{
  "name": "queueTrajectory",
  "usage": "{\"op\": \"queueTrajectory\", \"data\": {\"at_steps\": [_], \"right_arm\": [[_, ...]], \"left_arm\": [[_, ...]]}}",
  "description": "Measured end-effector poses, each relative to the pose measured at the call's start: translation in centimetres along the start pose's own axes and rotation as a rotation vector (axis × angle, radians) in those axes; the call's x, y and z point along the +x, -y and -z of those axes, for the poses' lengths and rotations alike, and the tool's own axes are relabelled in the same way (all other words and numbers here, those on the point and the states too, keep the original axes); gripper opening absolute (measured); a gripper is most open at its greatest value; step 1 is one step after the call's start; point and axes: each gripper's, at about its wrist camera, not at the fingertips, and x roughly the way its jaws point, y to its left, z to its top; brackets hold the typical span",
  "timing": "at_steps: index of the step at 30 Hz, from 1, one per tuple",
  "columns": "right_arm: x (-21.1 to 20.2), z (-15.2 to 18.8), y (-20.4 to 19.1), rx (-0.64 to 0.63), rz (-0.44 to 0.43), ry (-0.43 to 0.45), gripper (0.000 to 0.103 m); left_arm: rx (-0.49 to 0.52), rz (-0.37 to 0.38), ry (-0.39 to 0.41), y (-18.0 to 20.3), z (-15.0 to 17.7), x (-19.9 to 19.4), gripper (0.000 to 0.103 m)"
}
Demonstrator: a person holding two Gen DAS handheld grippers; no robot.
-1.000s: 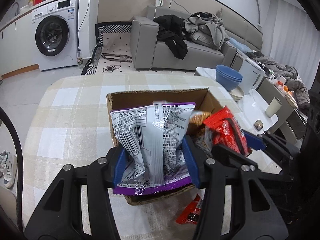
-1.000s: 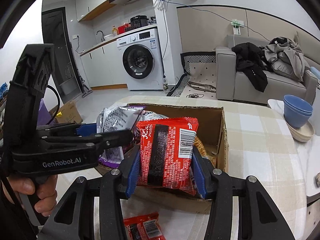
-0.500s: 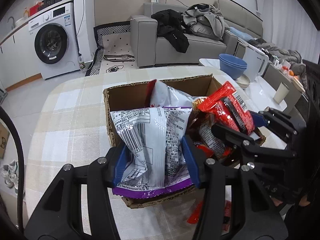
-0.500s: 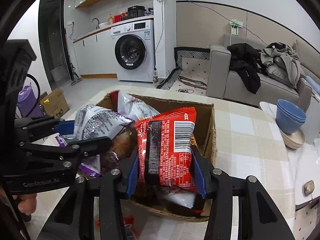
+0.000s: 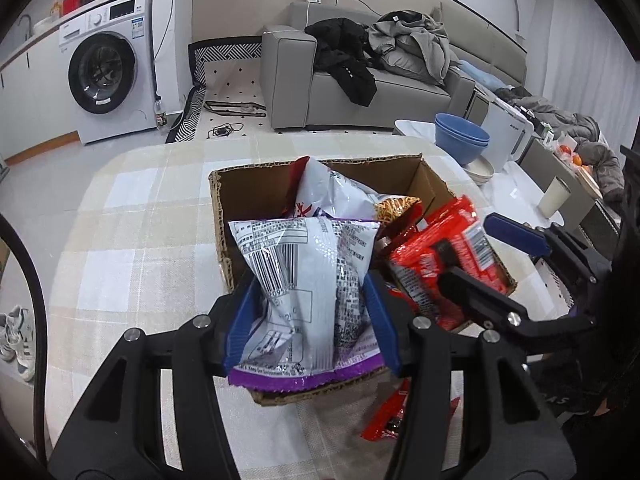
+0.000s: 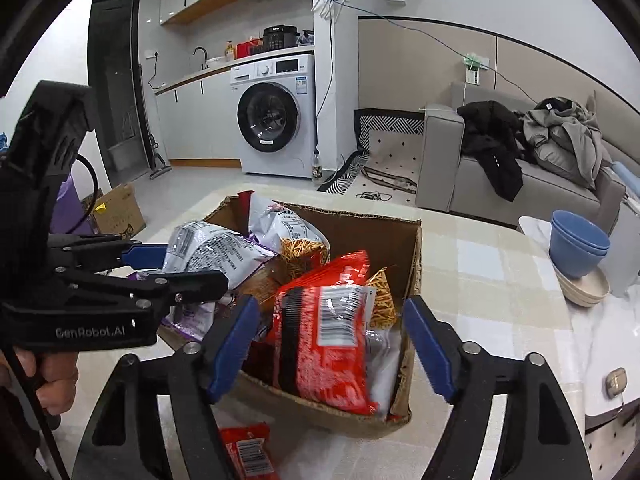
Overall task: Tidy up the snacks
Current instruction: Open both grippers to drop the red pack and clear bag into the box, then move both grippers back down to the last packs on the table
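Right gripper (image 6: pixel 328 344) was opening, red packet (image 6: pixel 324 340) loose between its jaws in the cardboard box (image 6: pixel 414 264). Left gripper (image 5: pixel 310 322) was easing off the silver-purple bag (image 5: pixel 304 280) at the near-left wall; I'd back both out straight.

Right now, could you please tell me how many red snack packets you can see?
2: one large red snack packet lying in the brown cardboard box, one smaller red packet on the checked tablecloth in front. Others may be buried.

The left gripper (image 5: pixel 310 324) hides the red packet (image 5: pixel 390 420) partly; its label is unreadable.
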Motion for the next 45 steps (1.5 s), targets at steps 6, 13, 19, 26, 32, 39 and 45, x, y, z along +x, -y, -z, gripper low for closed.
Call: {"op": "queueTrajectory", "data": {"at_steps": [6,13,19,26,32,39,45], "right_arm": [[-2.1,0.8,0.5,0.039,0.017,0.006,0.100],[-4.3,2.5,0.8,0.107,-0.013,-0.031,0.102],[-6.4,4.1,1.3,0.160,-0.025,-0.044,0.102],[-8.7,6.1,1.0,0.197,-0.031,-0.046,0.102],[-9.9,7.6,0.7,0.208,-0.035,-0.056,0.103],[-10.9,9.2,0.1,0.215,-0.044,-0.071,0.103],[-11.2,10.6,0.1,0.228,-0.051,-0.086,0.103]], "left_arm": [[0.034,-0.008,0.042,0.4,0.7,-2.8,0.084],[0.044,-0.015,0.063,0.1,2.4,-6.2,0.102],[0.008,-0.010,0.064,-0.7,4.9,-9.1,0.102],[-0.004,-0.010,0.046,-0.8,8.3,-11.3,0.102],[0.017,0.000,0.013,0.0,11.2,-11.8,0.102],[0.033,0.024,-0.031,1.0,13.8,-11.7,0.102],[0.041,0.026,-0.065,1.5,15.5,-10.9,0.102]]}}
